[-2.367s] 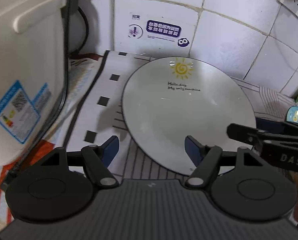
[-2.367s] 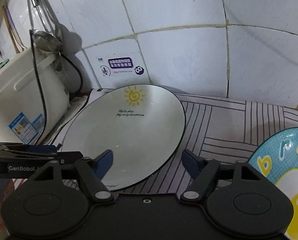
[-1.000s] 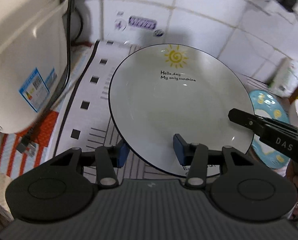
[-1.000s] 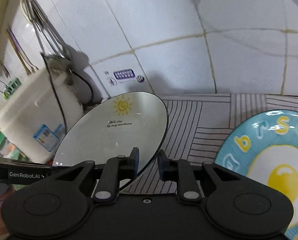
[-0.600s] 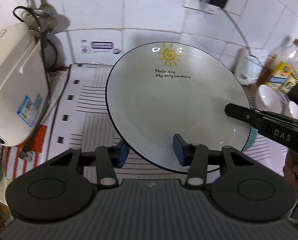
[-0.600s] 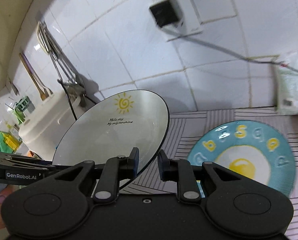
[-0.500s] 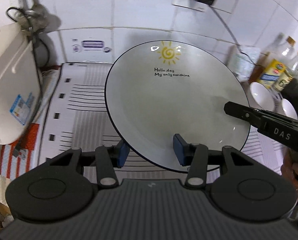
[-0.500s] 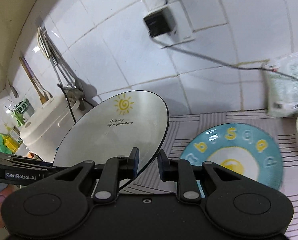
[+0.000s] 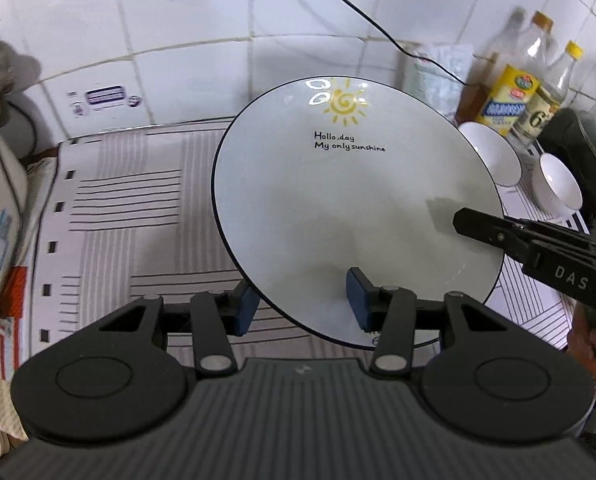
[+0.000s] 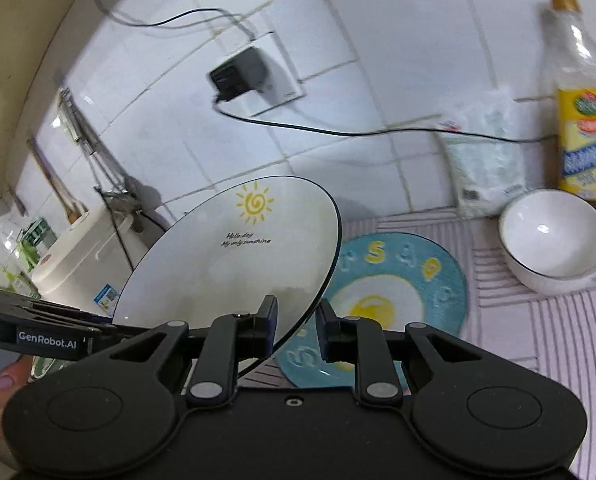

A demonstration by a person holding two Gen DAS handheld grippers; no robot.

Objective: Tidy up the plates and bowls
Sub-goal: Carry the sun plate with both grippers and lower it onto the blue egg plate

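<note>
A white plate with a yellow sun and black rim (image 9: 350, 204) is held in the air above the counter. My left gripper (image 9: 300, 306) is shut on its near rim. My right gripper (image 10: 295, 320) is shut on its right rim; the plate (image 10: 233, 256) shows tilted in the right wrist view. A blue plate with a fried-egg picture (image 10: 394, 292) lies flat on the striped mat below and to the right. One white bowl (image 10: 554, 236) stands right of it; two white bowls (image 9: 494, 152) (image 9: 558, 184) show in the left wrist view.
A white rice cooker (image 10: 85, 252) stands at the left. Oil bottles (image 9: 510, 96), a white bag (image 10: 482, 160) and a dark pot (image 9: 582, 148) stand at the back right. A plug and cable (image 10: 237, 72) hang on the tiled wall.
Both grippers closed on the sun plate and lifted it off the mat. They have carried it up and to the right, towards the blue plate and the bowls.
</note>
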